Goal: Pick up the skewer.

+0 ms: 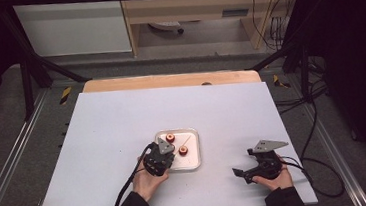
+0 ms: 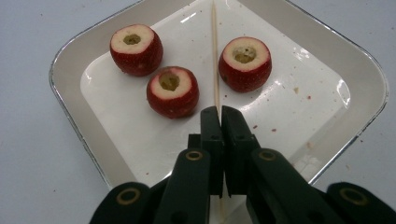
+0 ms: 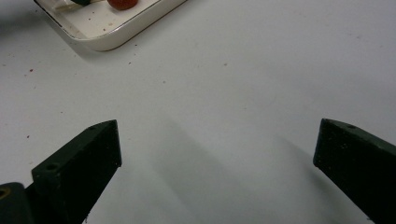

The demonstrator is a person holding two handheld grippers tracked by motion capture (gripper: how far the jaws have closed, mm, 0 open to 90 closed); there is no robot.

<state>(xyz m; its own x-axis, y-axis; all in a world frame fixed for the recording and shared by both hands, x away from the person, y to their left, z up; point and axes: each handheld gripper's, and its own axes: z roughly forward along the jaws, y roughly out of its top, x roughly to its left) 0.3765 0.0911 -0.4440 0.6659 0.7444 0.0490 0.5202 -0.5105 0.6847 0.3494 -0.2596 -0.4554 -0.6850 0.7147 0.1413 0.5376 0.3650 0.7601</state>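
A white tray (image 2: 70,107) holds three red cored fruits: one at the far left (image 2: 136,49), one in the middle (image 2: 173,91), one to the right (image 2: 244,63). A thin wooden skewer (image 2: 215,56) lies along the tray between them. My left gripper (image 2: 220,112) is shut on the skewer's near end, its jaws pressed together just in front of the middle fruit. From above, the left gripper (image 1: 161,154) sits over the tray's (image 1: 194,157) left side. My right gripper (image 3: 218,126) stands open above bare table, apart from the tray (image 3: 102,39).
The white tabletop (image 1: 112,124) spreads wide around the tray. A wooden strip (image 1: 169,80) runs along its far edge. Cables (image 1: 318,121) trail off the right side. The right gripper (image 1: 243,162) rests near the front right edge.
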